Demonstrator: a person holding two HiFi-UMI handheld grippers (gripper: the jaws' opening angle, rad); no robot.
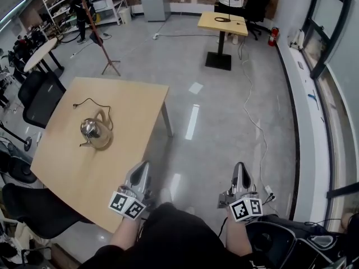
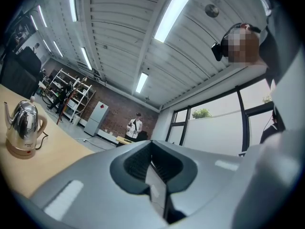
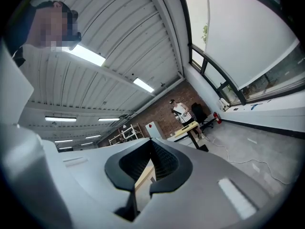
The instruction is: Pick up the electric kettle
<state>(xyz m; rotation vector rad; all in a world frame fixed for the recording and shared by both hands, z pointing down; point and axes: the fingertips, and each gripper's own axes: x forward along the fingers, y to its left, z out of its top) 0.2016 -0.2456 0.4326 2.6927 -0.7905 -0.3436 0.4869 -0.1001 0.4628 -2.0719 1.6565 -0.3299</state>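
Observation:
A shiny steel electric kettle [image 1: 93,132] stands on its round base on the wooden table [image 1: 67,167], its black cord curling away behind it. The left gripper view catches the kettle [image 2: 24,128] at the far left, well off to the side. My left gripper [image 1: 142,168] hovers shut over the table's near right corner, nothing between its jaws. The right gripper [image 1: 240,170] is also shut and empty, held over the bare floor to the right of the table. Both point roughly level, away from me.
A black office chair [image 1: 39,100] stands at the table's left and another [image 1: 33,209] at its near left. A second small table [image 1: 222,21] with a person behind it is across the room. A white cable [image 1: 252,105] runs over the grey floor; shelving [image 1: 84,4] lines the back wall.

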